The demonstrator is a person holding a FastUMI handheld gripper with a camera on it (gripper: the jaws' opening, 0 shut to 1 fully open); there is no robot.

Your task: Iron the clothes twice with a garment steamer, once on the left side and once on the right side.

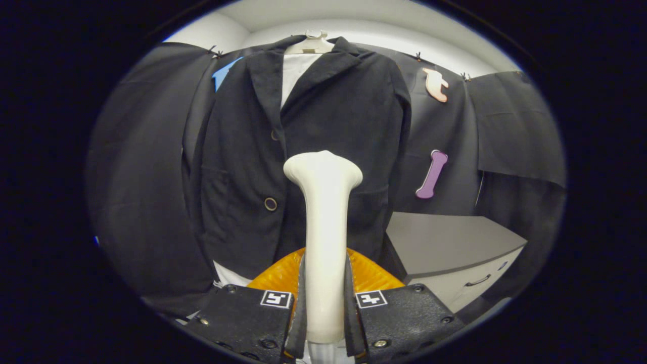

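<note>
One dark jacket [308,151] hangs on one pale hanger [311,44] against the booth wall, with one white garment [295,76] visible at its open collar and again below its hem. Two buttons show on the jacket front, an upper one [274,135] and a lower one [270,203], both on its left-hand panel as seen here. One garment steamer [323,227] stands upright between the fingers of the tool [323,323], which is clamped on the steamer's handle from both sides. The steamer's flared head sits in front of the jacket near its centre line, level with the lower button; contact with the cloth cannot be confirmed (the head hides the gap). An orange ribbed part [371,275] shows just behind the fingers. One grey cabinet [450,253] with one drawer handle stands to the right of the jacket, beyond the fingers. Progress assessment: the steamer is gripped and presented to the garment, but no pass can be judged complete. Both passes, left and right, appear outstanding.
</note>
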